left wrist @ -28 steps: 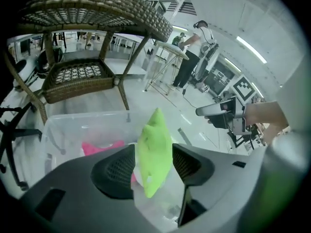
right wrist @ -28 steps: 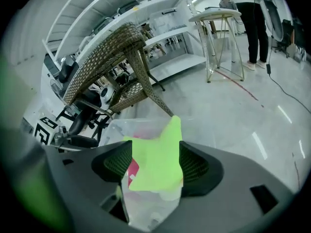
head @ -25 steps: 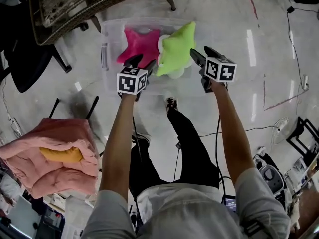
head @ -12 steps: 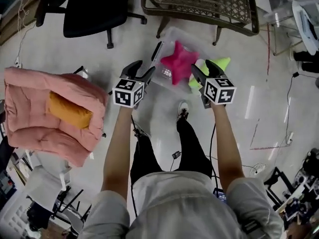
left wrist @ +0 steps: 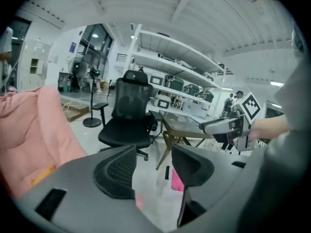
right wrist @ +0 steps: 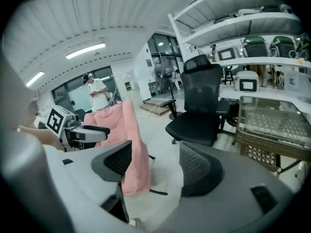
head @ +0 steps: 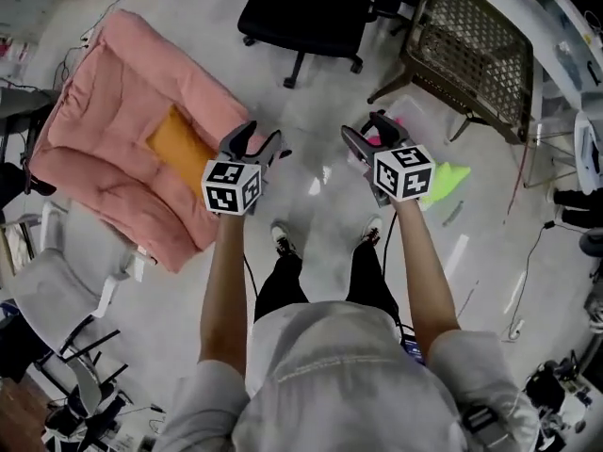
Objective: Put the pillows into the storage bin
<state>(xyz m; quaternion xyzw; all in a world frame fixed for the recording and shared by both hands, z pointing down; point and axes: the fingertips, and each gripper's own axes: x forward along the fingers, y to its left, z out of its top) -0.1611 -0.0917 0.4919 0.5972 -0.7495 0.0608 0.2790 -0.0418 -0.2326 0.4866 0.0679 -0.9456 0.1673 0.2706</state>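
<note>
- Left gripper [head: 261,137]: jaws were partly apart, nothing between them. Only floor and a bit of pink showed through the gap.
- Right gripper [head: 366,128]: jaws were wide apart, also empty.
- Both forearms were stretched out ahead, roughly parallel and level with each other. The grippers pointed forward and somewhat down, marker cubes facing up at the head camera.
- Pillows: the pink star pillow [head: 375,140] showed just behind the right gripper. The green star pillow [head: 448,179] lay beside it, both apparently in the clear storage bin [head: 429,132] under the wire chair [head: 471,45].
- The orange pillow [head: 179,145] lay on the pink cushion [head: 94,111], off to the left, well apart from the bin and just beyond the left gripper.
- Step, as I read it: between the bin and the cushion, hands free, going for the orange pillow.
- Next move would need the jaws brought down over an edge of the orange pillow and closed firmly. It's soft, so it should squash and may sag in the carry.
</note>
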